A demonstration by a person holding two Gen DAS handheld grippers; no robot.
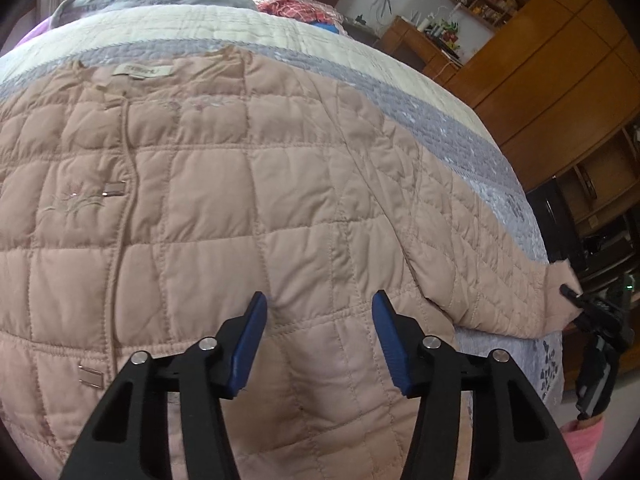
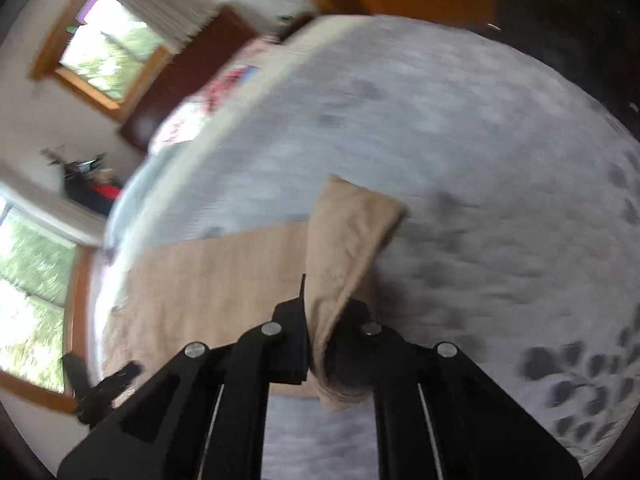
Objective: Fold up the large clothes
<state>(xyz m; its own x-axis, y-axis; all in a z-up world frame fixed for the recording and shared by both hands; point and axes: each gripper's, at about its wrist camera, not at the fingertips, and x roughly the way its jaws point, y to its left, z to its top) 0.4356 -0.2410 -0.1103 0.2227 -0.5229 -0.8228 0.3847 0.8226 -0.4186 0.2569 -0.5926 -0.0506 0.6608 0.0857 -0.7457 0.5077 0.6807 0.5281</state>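
Pink quilted jacket flat on bedspread, left gripper half open above it, gripping nothing, right gripper clamped on sleeve cuff.

Quilted bed, beige jacket spread flat

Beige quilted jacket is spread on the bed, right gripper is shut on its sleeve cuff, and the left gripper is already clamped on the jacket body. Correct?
Not quite. In the left wrist view the left gripper is open above the beige quilted jacket, pads apart and not clamped. The right gripper is shut on the sleeve cuff.
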